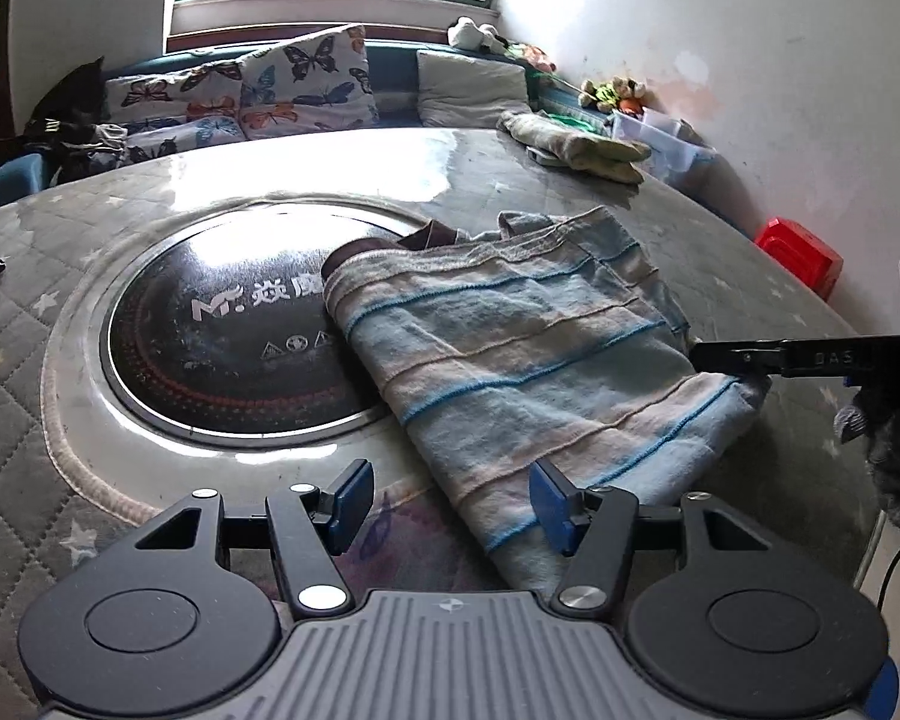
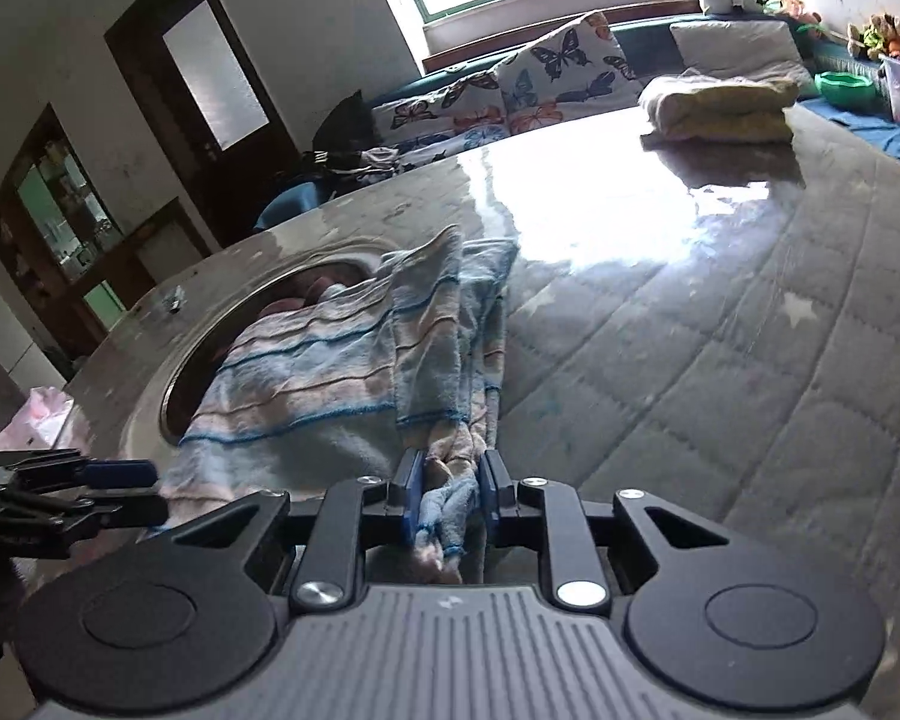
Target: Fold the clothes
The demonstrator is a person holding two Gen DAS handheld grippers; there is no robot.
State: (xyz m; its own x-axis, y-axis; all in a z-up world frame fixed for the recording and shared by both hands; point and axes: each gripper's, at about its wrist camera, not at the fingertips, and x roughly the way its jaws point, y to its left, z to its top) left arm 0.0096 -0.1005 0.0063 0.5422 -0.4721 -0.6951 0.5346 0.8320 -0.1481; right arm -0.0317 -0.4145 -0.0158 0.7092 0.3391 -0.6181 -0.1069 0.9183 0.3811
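Note:
A blue, pink and white striped garment (image 1: 510,348) lies folded on the table, partly over the round black hob (image 1: 222,324). My left gripper (image 1: 453,507) stands open at its near corner, with the cloth's edge by the right pad and nothing pinched. In the right wrist view my right gripper (image 2: 450,498) is shut on a bunched edge of the striped garment (image 2: 330,372). From the left wrist view that right gripper (image 1: 732,357) reaches in from the right at the cloth's right corner. The left gripper (image 2: 132,489) shows at the left edge of the right wrist view.
The table wears a quilted grey cover (image 1: 30,330) under a glossy sheet. A folded pale garment (image 1: 576,144) rests at the far right edge. Butterfly cushions (image 1: 240,96), a clear box (image 1: 660,132) and a red stool (image 1: 801,255) lie beyond the table.

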